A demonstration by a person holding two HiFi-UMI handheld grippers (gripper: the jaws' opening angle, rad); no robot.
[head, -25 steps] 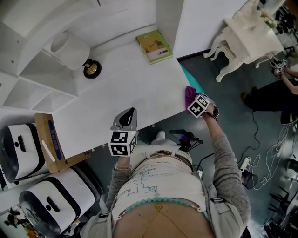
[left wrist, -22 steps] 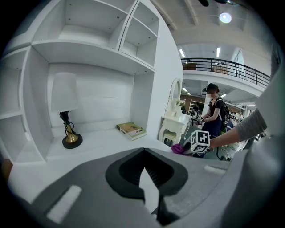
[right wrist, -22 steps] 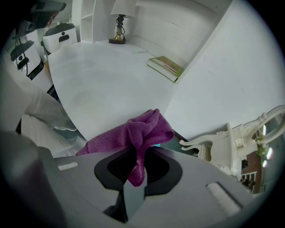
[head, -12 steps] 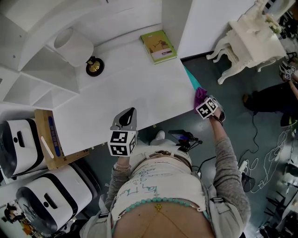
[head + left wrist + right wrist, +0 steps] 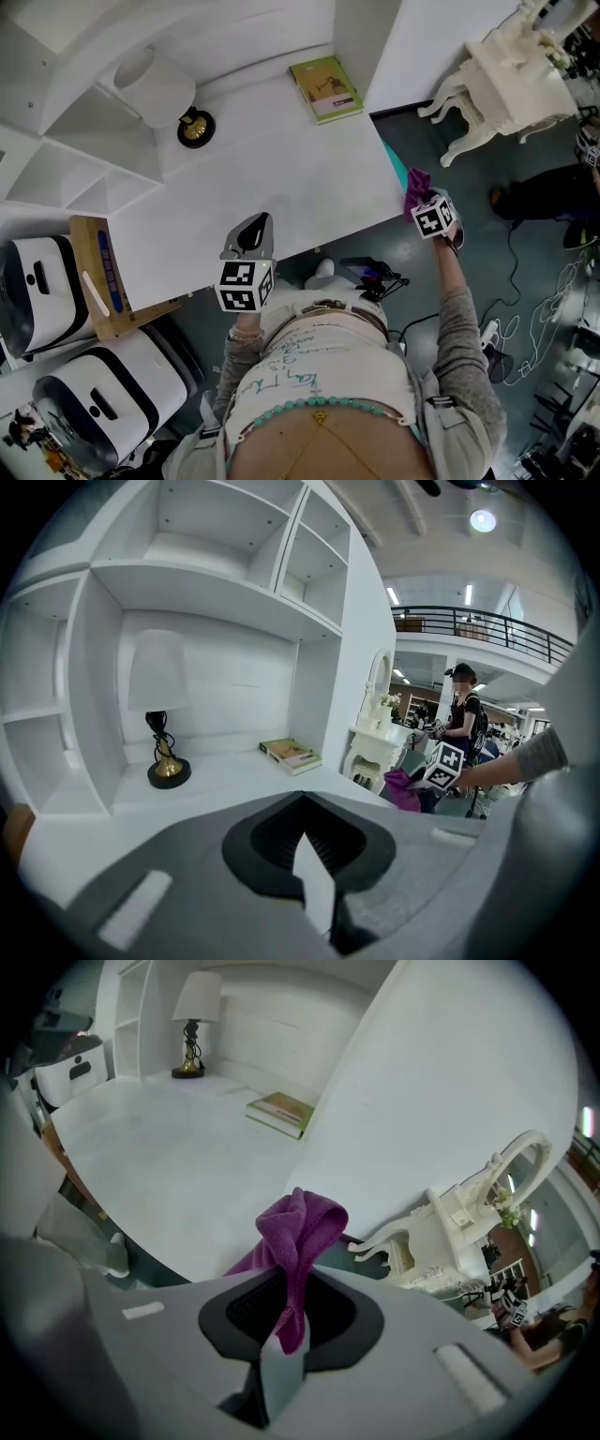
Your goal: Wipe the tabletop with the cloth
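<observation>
Rightward since a second ago, the purple cloth [image 5: 415,182] has slid off the tabletop's [image 5: 281,187] right edge. At the left, my left gripper [image 5: 255,230] hovers over the near edge, jaws together on nothing; my right gripper [image 5: 421,199], just past the right corner above the floor, is clamped on the cloth

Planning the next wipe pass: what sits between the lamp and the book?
Nothing: the head view shows bare tabletop between the lamp and the book.
</observation>
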